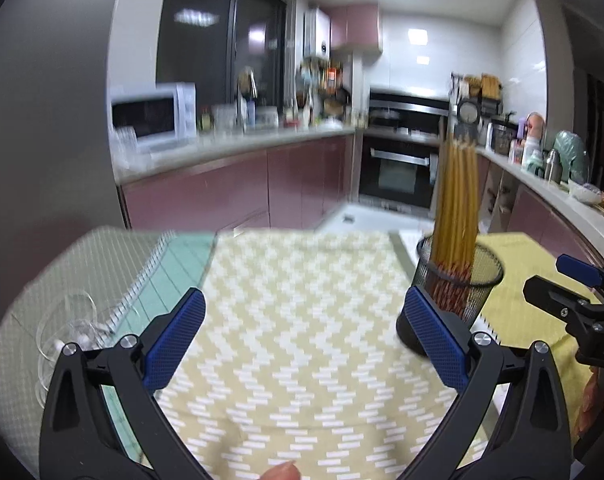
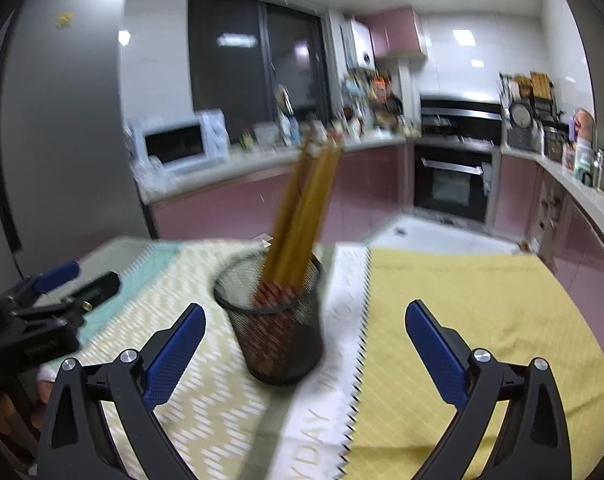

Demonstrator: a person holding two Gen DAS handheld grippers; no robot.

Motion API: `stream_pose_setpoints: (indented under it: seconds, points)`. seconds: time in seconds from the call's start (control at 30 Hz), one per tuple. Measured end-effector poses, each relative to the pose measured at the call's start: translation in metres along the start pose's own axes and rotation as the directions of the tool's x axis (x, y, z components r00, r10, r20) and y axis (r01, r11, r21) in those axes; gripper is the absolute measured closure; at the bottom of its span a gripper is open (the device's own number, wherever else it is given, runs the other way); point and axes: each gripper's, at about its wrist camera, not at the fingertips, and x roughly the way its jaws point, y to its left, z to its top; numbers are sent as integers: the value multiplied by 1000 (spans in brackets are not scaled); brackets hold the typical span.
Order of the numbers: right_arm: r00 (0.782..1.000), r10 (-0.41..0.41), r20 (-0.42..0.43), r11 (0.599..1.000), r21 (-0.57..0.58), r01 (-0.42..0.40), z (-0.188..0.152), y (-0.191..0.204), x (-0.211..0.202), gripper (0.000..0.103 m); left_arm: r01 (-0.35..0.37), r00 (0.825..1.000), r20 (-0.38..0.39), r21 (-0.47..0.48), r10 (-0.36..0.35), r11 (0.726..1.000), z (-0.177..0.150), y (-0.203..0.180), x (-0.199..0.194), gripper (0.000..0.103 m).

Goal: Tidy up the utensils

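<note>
A black mesh cup (image 2: 276,332) stands on the table with a bundle of yellow chopsticks (image 2: 306,208) upright in it, leaning slightly right. In the left wrist view the same mesh cup (image 1: 458,280) and chopsticks (image 1: 458,192) sit at the right, just beyond my right fingertip. My left gripper (image 1: 304,328) is open over the beige zigzag cloth (image 1: 302,280), nothing between its fingers. My right gripper (image 2: 305,340) is open too, the cup standing just ahead between its fingers, nearer the left one. The other gripper (image 2: 54,300) shows at the left edge of the right wrist view.
A yellow cloth (image 2: 482,320) covers the table's right part, a white strip with lettering (image 2: 338,360) runs between the cloths. Clear glasses (image 1: 70,320) stand at the table's left beside a teal mat (image 1: 174,268). Kitchen counters, a microwave (image 1: 154,116) and an oven (image 1: 398,168) lie beyond.
</note>
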Motion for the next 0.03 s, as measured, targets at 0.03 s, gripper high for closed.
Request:
stream_pose_setpoints:
  seconds: [0.03]
  points:
    - [1000,-10,-29,1000,5,10,-1,-4,5,6,1,999,-34,-10,-2,1000,-2,1,8,5]
